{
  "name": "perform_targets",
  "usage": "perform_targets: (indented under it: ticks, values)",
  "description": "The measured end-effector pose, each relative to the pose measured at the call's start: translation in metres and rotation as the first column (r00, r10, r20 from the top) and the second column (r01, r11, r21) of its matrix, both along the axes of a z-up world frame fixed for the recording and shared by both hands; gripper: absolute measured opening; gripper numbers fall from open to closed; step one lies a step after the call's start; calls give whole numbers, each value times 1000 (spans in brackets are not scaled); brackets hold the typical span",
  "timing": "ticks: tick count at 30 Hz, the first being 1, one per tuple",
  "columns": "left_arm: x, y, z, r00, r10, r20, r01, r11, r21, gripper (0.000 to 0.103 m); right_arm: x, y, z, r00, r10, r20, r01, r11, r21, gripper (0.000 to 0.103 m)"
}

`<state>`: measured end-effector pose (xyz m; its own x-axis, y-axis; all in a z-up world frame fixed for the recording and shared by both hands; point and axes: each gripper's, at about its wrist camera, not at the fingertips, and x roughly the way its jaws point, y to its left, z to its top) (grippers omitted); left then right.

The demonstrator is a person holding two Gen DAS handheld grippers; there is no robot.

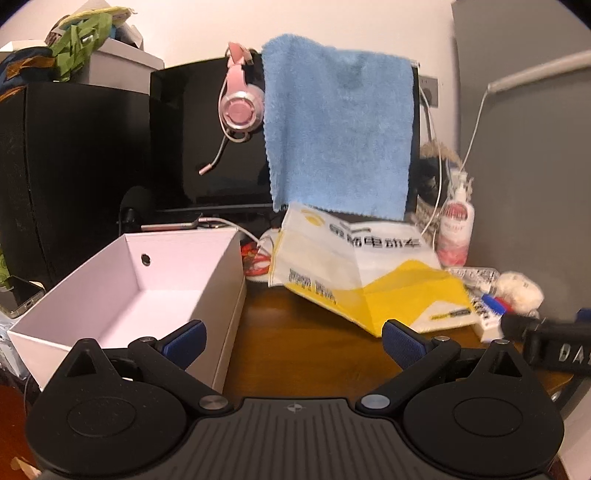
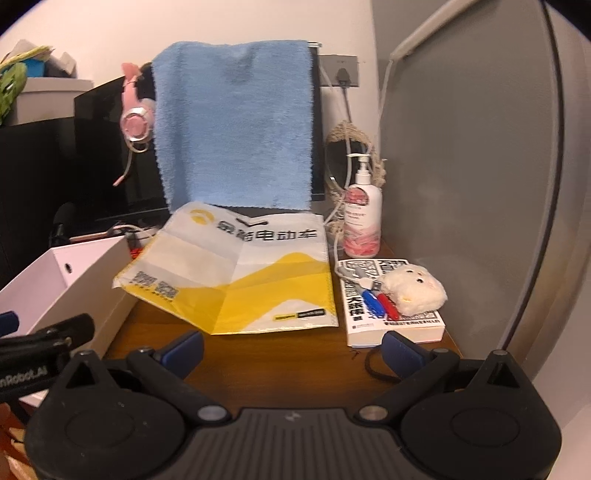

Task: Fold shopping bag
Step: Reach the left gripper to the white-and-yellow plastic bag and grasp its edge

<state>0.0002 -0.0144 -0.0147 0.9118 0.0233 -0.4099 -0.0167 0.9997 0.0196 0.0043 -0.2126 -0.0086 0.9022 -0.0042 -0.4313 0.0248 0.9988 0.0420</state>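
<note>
Flat white-and-yellow printed plastic shopping bag [image 2: 240, 273] spread on brown wooden desk [image 2: 280, 354], dead ahead of both tongs, long axis running away toward hanging blue towel [image 2: 236, 122]; left edge propped on white cardboard box [image 1: 147, 291]. Left gripper [image 1: 293, 338] and right gripper [image 2: 293, 343] both spread wide, empty, right one seemingly squarer to bag

Your cluttered corner, warmly lit

You face a pale wall [image 2: 229, 22] with a grey socket plate [image 2: 339, 70]; a dark monitor [image 1: 192, 147] stands far on the brown wooden table [image 2: 280, 354], and a grey panel [image 2: 461, 166] closes the right.
</note>
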Motion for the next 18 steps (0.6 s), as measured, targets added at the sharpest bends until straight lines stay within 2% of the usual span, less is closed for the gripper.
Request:
perform_targets:
  ticks: [7,15,18]
  values:
    - [14,-2,-15,995,-71,-69,67,995,-71,102,-3,-5,-16,995,-51,84,56,997,-59,103]
    - [17,-17,-21,997,-73,16,74,996,-42,102,-7,-7,-34,993,-4,122,21,990,-140,103]
    - [27,-12,-28,989,-150,9,150,981,-127,103,-5,-7,-40,993,-8,120,31,983,-183,103]
